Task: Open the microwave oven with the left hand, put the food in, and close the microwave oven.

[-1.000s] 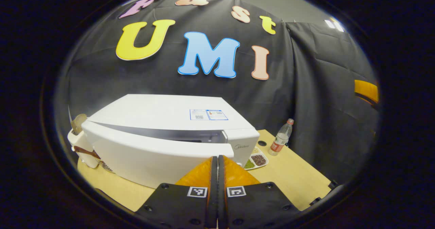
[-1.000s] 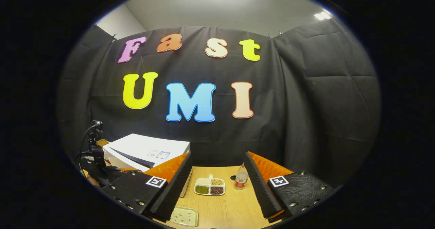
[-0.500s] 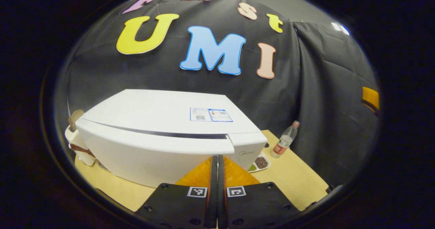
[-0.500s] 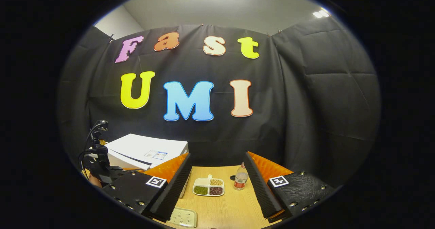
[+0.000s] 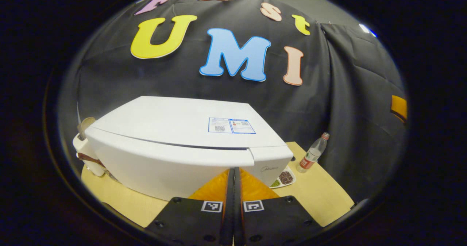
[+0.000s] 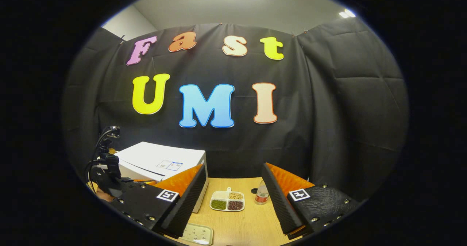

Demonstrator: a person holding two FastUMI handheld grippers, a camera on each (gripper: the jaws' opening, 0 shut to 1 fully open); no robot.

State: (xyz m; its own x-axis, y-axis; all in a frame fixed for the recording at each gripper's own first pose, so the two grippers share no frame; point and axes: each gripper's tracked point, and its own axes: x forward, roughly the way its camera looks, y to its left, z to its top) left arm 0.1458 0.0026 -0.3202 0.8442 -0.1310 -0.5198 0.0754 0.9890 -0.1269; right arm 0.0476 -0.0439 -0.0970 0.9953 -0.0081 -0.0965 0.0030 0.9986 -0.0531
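The white microwave (image 5: 175, 122) stands on the wooden table (image 5: 313, 198) with its door (image 5: 164, 165) flush against the body. My left gripper (image 5: 234, 171) is shut with nothing between its fingers, its tips at the door's right lower front. In the right gripper view the microwave (image 6: 160, 158) sits at the left, with the left gripper (image 6: 105, 169) in front of it. My right gripper (image 6: 233, 171) hangs open and empty above the table. A white divided dish (image 6: 227, 201) of beans lies on the table beyond it, also seen beside the microwave in the left gripper view as a dish (image 5: 282, 178).
A plastic bottle (image 6: 261, 194) with a red label stands right of the dish, and shows as a bottle (image 5: 313, 153) near the black cloth. A white speckled tile (image 6: 197, 234) lies at the table's near edge. A white container (image 5: 85, 154) stands left of the microwave.
The microwave door was ajar a second ago and now lies closed, my left gripper having moved in with it. My right gripper has stayed open and hardly moved.
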